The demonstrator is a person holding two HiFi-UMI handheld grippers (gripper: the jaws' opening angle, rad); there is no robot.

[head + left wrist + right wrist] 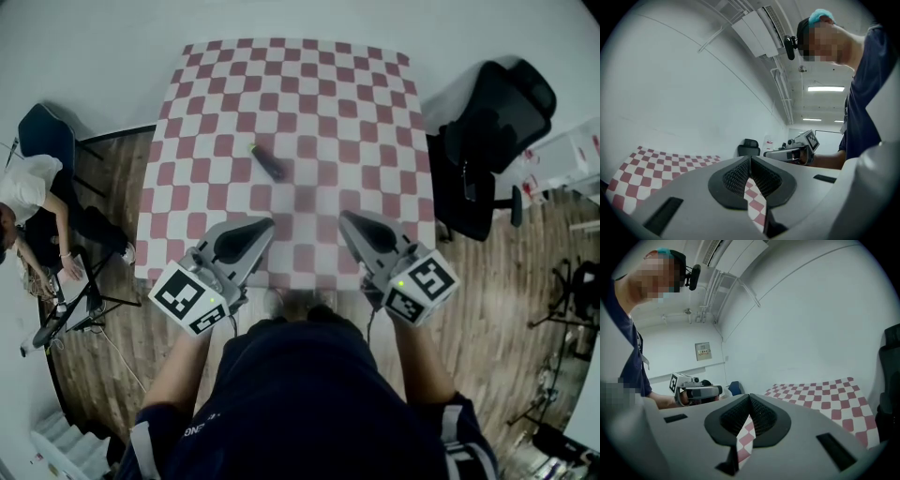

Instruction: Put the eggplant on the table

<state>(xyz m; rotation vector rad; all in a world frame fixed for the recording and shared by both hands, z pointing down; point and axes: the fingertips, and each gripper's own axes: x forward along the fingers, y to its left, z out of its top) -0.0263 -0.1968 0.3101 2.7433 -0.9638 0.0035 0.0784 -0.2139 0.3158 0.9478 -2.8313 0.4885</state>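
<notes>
spot the eggplant (267,161) lying loose on the checkered table (375,112), well apart from both tools. holding left gripper (265,223) and right gripper (345,217) pinched fully closed on nothing, level above the near edge, probably for clearance, with placement apparently done.

My table (281,84) wears a red-and-white check. The eggplant (267,162) is dark purple, nearly black, with a green stem end. My left gripper (265,224) and right gripper (344,217) are grey with black ribbed pads (736,177); their cubes (190,298) carry black-and-white square markers. At the right stands a black chair (492,127); the floor (122,187) is brown wood.
</notes>
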